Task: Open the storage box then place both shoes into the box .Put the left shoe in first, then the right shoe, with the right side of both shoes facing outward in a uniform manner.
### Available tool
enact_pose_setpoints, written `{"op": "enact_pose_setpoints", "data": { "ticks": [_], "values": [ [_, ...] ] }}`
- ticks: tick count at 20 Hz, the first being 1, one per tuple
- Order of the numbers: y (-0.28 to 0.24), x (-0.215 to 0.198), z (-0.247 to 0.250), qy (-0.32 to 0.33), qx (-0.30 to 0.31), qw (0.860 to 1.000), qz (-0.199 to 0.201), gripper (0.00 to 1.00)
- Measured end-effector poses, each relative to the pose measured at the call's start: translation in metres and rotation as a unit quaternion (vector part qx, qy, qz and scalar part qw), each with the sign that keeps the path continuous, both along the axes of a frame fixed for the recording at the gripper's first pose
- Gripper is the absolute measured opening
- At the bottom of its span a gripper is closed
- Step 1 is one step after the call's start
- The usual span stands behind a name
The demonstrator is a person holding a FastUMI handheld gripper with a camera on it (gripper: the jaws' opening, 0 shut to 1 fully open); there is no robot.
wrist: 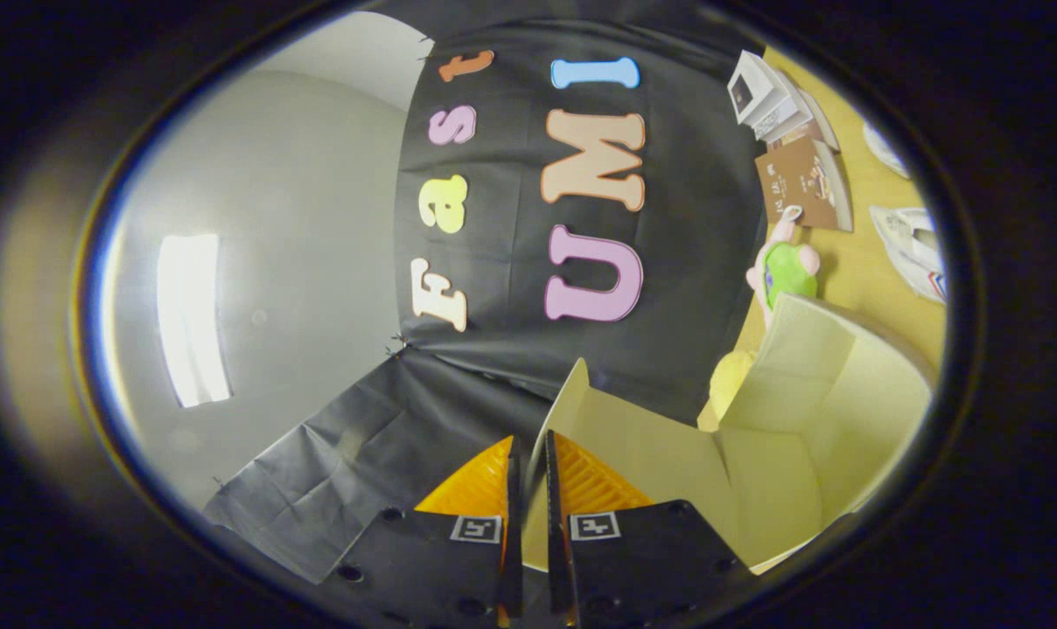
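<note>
Now the gripper (pixel 528 489) is pinching the edge of the storage box's lid (pixel 620 437), its two fingers (pixel 581 485) pressing on either side of the thin flap. The storage box (pixel 830 411) is standing open just beyond, partly cut off. Behind it, plush toys (pixel 784 273) are peeking out. Books (pixel 799 179) and a white shoe (pixel 913 249), hard to make out, are lying on the wooden table (pixel 852 271).

Cream box (pixel 808 411) on a yellow wooden bench (pixel 852 262).
A pink-and-green plush toy (pixel 784 271) and a yellow one (pixel 728 377) lie beside the box; beyond them lie brown (pixel 804 185) and white (pixel 760 92) books and a white shoe (pixel 917 249).
</note>
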State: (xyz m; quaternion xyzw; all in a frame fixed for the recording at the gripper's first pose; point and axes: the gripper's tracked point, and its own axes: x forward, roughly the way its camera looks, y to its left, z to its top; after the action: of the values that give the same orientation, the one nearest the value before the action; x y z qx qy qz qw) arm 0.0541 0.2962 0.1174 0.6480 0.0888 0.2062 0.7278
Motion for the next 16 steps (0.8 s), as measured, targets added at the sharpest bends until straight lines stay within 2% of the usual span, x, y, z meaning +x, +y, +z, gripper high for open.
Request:
{"op": "enact_pose_setpoints", "data": {
  "ticks": [6, 11, 13, 16],
  "values": [
    [0.071, -0.012, 0.001, -0.021, -0.042, 0.997, 0.061, 0.15],
    [0.146, -0.029, -0.027, -0.007, -0.075, 0.988, 0.133, 0.15],
    [0.168, -0.04, -0.051, 0.004, -0.105, 0.982, 0.159, 0.21],
    [0.188, -0.044, -0.082, 0.02, -0.145, 0.972, 0.181, 0.44]
  ]
}}
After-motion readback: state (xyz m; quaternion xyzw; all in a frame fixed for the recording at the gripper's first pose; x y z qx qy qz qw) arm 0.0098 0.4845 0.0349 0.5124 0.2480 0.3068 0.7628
